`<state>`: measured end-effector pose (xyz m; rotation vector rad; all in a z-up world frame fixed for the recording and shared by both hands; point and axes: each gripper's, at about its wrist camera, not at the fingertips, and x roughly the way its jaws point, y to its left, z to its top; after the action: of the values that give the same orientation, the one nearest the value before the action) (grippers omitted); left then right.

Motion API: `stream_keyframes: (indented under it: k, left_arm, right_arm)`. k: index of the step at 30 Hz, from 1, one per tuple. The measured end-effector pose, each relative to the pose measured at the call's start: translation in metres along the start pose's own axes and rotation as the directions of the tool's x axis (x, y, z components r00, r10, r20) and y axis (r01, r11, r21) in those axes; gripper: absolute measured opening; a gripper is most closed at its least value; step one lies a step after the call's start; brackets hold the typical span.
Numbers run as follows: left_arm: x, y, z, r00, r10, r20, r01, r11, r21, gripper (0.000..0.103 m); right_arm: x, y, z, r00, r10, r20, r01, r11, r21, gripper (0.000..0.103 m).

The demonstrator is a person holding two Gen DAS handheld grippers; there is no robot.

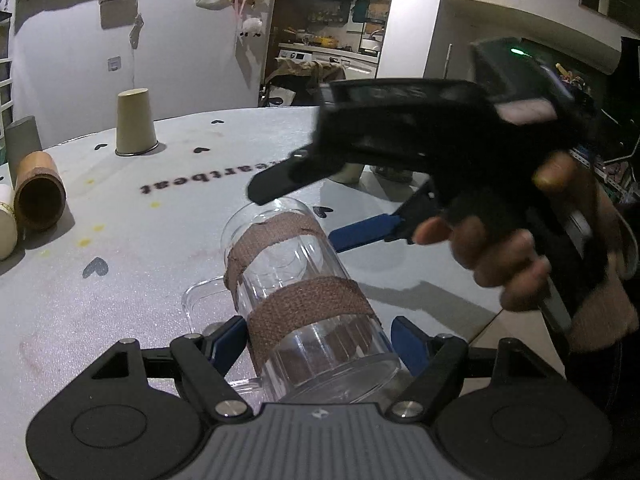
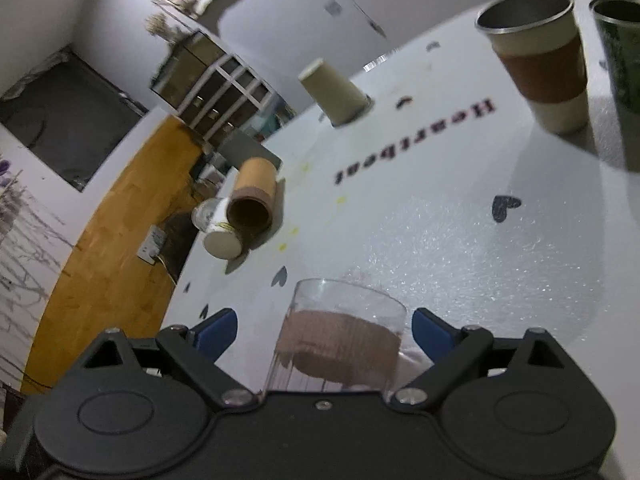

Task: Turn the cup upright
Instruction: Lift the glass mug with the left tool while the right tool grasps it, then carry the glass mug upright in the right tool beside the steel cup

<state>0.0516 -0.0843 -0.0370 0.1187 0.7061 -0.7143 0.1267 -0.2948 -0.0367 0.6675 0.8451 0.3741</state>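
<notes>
A clear glass mug (image 1: 304, 292) with two brown bands and a handle on its left is tilted, its far end leaning away over the white table (image 1: 120, 280). My left gripper (image 1: 320, 340) has its blue fingers on either side of the mug's near end, close to the glass; contact is unclear. My right gripper (image 1: 320, 212) comes in from the right, open, with one finger above and one beside the mug's far end. In the right wrist view the mug (image 2: 340, 344) sits between the open blue fingers (image 2: 216, 330) of the right gripper (image 2: 320, 332).
A beige cup (image 1: 135, 122) stands upside down at the back. A brown wooden cup (image 1: 40, 192) and a white cup (image 1: 6, 232) lie on their sides at the left. Two upright paper cups (image 2: 540, 60) stand at the far right. The table edge is near right (image 1: 480, 332).
</notes>
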Motion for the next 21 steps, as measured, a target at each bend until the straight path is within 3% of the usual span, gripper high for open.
stream_keyframes:
  k: [3,6,8,10,12,16,21]
  left_arm:
    - [-0.002,-0.001,-0.002,1.000,-0.004,0.005,0.004,1.000,0.011,0.079]
    - [-0.004,-0.002,-0.004,1.000,-0.003,0.012,0.002,1.000,0.026,0.079]
    - [-0.005,-0.001,-0.006,1.000,-0.004,0.017,0.004,1.000,0.023,0.079]
    - [-0.007,0.000,-0.007,1.000,-0.009,0.029,0.009,1.000,0.025,0.080]
    - [-0.011,0.000,-0.007,0.998,0.003,0.064,-0.005,1.000,0.023,0.089]
    - [-0.021,0.002,-0.004,0.991,0.024,0.135,-0.027,1.000,0.015,0.095]
    - [-0.024,0.007,-0.005,0.982,0.052,0.182,-0.050,0.999,-0.016,0.096]
  right_arm:
    - [0.012,0.000,0.006,0.998,-0.020,-0.055,0.023,0.999,0.049,0.094]
    - [0.025,-0.001,0.008,0.993,-0.047,-0.113,0.055,0.996,0.064,0.089]
    - [0.033,-0.003,0.008,0.986,-0.066,-0.153,0.077,0.995,0.066,0.079]
    - [0.035,-0.004,0.008,0.983,-0.071,-0.172,0.080,0.996,0.050,0.079]
    - [0.032,-0.001,0.010,0.982,-0.066,-0.176,0.072,0.997,0.030,0.079]
    - [0.016,0.021,0.011,0.992,-0.081,-0.101,0.069,0.990,-0.120,0.078]
    - [-0.003,0.052,0.019,0.988,-0.138,0.072,0.155,0.922,-0.356,0.078]
